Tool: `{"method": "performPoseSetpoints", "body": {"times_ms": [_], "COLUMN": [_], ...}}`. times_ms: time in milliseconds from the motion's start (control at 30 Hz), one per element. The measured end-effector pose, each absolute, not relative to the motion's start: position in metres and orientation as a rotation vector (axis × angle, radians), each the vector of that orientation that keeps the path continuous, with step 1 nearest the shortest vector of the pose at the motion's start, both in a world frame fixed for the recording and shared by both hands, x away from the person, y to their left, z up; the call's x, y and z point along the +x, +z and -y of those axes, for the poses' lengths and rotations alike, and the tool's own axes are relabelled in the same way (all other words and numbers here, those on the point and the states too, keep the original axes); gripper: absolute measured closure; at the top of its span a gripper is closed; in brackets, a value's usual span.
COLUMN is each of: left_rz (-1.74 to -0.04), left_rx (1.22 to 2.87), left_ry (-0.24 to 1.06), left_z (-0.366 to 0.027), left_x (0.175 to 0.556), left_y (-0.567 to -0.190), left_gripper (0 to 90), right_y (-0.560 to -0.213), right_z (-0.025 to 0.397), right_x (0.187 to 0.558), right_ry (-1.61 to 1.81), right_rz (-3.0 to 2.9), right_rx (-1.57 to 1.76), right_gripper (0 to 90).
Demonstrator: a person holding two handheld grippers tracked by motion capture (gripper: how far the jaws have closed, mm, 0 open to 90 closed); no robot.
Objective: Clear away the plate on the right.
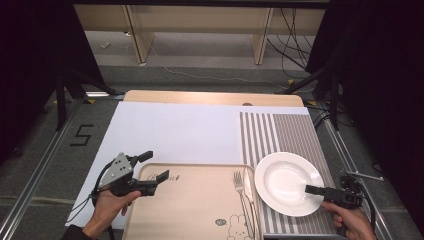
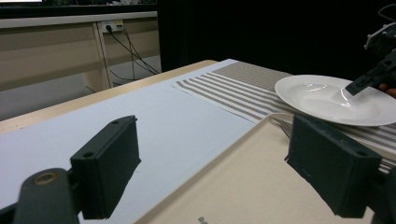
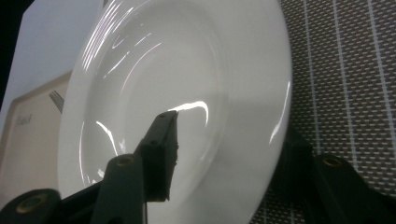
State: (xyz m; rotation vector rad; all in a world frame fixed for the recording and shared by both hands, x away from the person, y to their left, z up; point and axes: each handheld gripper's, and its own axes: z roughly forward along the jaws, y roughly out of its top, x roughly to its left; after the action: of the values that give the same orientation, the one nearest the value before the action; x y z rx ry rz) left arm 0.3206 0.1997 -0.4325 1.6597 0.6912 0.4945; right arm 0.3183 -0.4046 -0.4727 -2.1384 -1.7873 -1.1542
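Observation:
A white plate (image 1: 285, 181) lies on the striped placemat (image 1: 280, 132) at the right. My right gripper (image 1: 314, 189) is shut on the plate's near right rim. In the right gripper view one jaw presses the inside of the plate (image 3: 187, 70) and the other is tucked under the rim, with my right gripper (image 3: 229, 133) astride the edge. My left gripper (image 1: 156, 166) hangs open over the far left corner of the beige tray (image 1: 190, 210), holding nothing. In the left gripper view my left gripper (image 2: 212, 140) frames the tray (image 2: 233, 177), with the plate (image 2: 322, 100) beyond.
A fork (image 1: 239, 186) and a knife (image 1: 248, 187) lie along the tray's right side, close to the plate. A white sheet (image 1: 175, 132) covers the table's left and middle. Black stands and cables line the floor on both sides.

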Motion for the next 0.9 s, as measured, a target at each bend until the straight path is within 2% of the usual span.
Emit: {"method": "performPoseSetpoints", "body": {"times_ms": [500, 600, 900], "left_rz": [-0.689, -0.684, -0.687], "left_rx": [1.662, 1.665, 1.664], "left_ry": [0.493, 0.493, 0.491], "left_z": [-0.1995, -0.1992, -0.1990], "left_x": [0.3206, 0.3205, 0.3207], "left_y": [-0.4324, -0.4324, -0.4327], "left_gripper": [16.1, 16.1, 16.1], "right_y": [-0.4762, -0.4785, -0.4804], "right_z": [0.4094, 0.4102, 0.4117], "right_x": [0.3189, 0.3195, 0.3197], "right_ry": [-1.173, -1.183, -1.174], "right_rz": [1.706, 1.687, 1.677], "right_rx": [-2.149, -2.162, -2.168], "right_gripper": [58.6, 62.5, 65.6]}}
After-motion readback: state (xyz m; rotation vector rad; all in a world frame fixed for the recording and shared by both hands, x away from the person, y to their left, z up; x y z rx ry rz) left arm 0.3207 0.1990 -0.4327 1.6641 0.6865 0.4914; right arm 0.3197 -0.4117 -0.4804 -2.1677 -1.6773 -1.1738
